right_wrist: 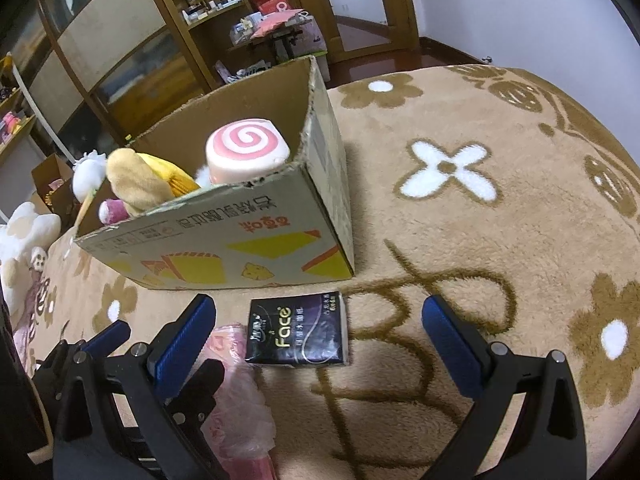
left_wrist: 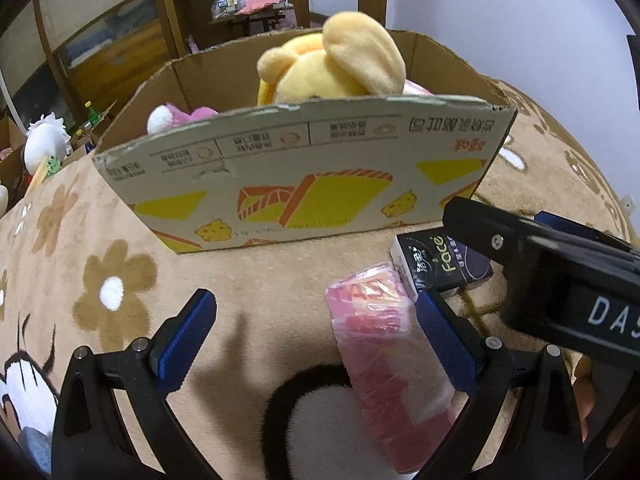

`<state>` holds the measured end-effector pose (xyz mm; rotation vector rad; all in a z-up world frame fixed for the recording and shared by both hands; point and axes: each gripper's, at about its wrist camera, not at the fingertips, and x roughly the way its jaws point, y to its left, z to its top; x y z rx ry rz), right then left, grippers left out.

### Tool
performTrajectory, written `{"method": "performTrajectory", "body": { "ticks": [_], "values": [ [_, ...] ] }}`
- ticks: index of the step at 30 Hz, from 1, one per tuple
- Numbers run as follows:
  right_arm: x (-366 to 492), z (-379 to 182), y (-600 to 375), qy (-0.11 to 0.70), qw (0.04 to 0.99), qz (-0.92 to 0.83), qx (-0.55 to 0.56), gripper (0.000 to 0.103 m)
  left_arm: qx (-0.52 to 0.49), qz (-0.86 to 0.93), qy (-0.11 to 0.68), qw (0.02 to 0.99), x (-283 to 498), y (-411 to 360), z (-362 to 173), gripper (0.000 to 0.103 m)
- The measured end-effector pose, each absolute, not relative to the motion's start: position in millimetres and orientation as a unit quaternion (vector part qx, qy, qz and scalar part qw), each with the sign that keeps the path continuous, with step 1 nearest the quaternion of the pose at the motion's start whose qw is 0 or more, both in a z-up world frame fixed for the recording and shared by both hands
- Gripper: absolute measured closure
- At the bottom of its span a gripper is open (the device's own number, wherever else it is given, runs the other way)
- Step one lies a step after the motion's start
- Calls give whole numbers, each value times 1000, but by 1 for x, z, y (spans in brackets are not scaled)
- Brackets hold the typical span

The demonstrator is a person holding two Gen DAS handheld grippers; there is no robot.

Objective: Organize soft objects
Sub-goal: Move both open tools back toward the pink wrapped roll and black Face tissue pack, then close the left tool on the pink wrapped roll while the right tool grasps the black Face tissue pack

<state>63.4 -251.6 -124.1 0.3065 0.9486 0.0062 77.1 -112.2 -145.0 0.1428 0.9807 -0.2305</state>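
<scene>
A: Where did the cardboard box (right_wrist: 224, 240) stand?

B: On the blanket (right_wrist: 460, 240), with the plush toys (left_wrist: 336, 68) and swirl cushion (right_wrist: 246, 154) inside it.

A: And before it?

B: The tissue pack (right_wrist: 298, 330), with the wrapped packet (left_wrist: 384, 344) just left of it.

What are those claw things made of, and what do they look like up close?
Each tool is matte black with two angled arms joined by silver screws and pins. The left tool and the right tool both end in blue ribbed fingertips. White letters "DAS" mark the right one's black body. No cables show.
</scene>
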Motion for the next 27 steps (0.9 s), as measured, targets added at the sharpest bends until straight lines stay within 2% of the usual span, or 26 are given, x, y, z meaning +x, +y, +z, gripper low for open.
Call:
{"method": "performTrajectory", "body": {
  "ticks": [27],
  "values": [
    [75, -154, -247, 504, 850, 7, 156, 0, 78, -149, 516, 840, 76, -132, -172, 4]
  ]
}}
